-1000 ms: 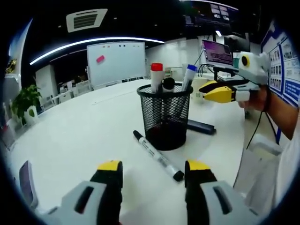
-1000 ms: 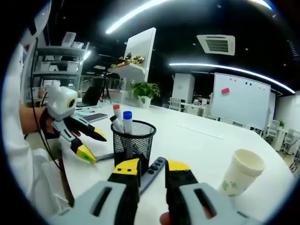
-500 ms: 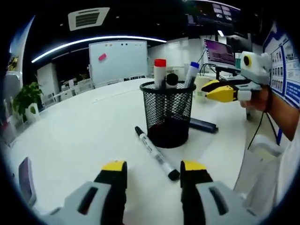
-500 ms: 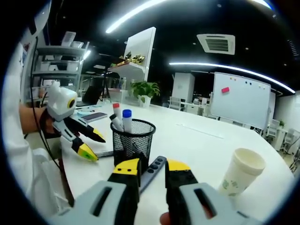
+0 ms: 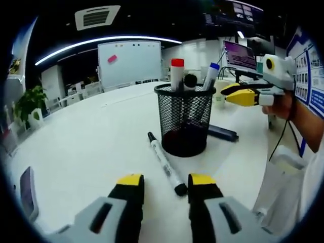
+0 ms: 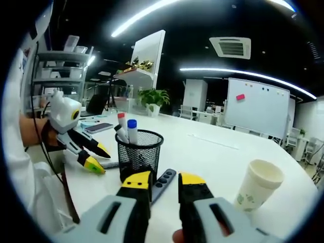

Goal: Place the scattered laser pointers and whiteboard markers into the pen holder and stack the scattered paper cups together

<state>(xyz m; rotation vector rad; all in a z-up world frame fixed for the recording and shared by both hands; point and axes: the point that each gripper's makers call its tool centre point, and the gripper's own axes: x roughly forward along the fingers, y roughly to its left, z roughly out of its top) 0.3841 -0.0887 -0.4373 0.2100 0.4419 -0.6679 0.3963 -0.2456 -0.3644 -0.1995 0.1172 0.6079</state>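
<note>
I am noting the pen holder (image 5: 185,121), centre frame in the left gripper view, showing as black wire mesh, matt. The table (image 5: 91,136) is looking smooth, white, faintly glossy. The marker (image 5: 164,163) is appearing as smooth white plastic with black caps. At lower right in the right gripper view, the paper cup (image 6: 258,186) is reading as matt paper.

Whiteboard (image 5: 130,61), potted plant (image 6: 153,97) (leafy), possibly a phone (image 5: 27,193) at table edge.

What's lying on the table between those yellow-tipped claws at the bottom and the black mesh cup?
In the left gripper view, a whiteboard marker lies flat on the white table, running from beside the pen holder toward the left gripper.
</note>
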